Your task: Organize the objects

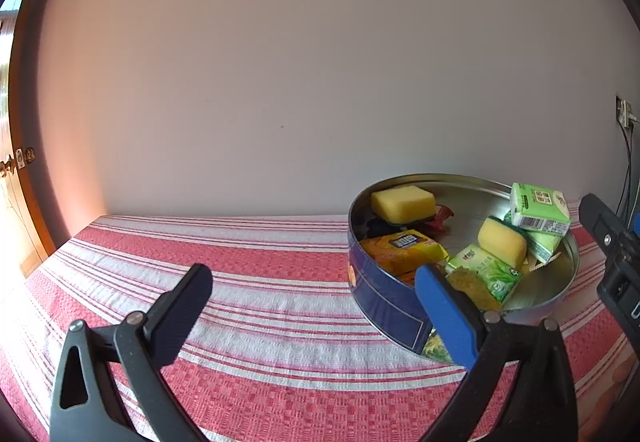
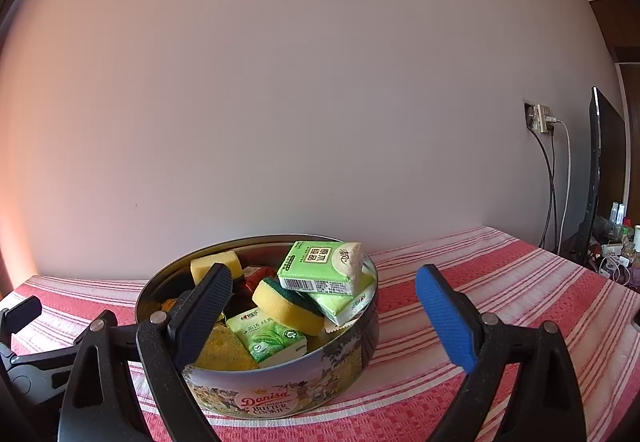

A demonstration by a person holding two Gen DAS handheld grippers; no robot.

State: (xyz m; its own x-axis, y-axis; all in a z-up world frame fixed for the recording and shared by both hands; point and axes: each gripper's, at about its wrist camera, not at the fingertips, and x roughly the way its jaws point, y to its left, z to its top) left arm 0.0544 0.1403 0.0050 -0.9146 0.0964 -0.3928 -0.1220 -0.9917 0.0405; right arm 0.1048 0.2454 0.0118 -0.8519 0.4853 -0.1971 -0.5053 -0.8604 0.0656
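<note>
The red-and-white striped tablecloth [image 1: 256, 282] lies bare across the lower left of the left wrist view, up to the pale wall [image 1: 280, 62], and bare again at the right of the right wrist view. The left gripper [image 1: 314, 316] is spread wide and holds nothing, its blue finger in front of the tin's near wall. The right gripper [image 2: 324, 316] also gapes empty, its black finger overlapping the tin's left side. The round Danisa butter cookie tin [image 2: 280, 394] sits open at lower centre, holding yellow sponges [image 2: 286, 306], green tissue packs [image 2: 324, 268], a green tea pack [image 2: 274, 338] and a yellow snack packet [image 1: 404, 248].
</note>
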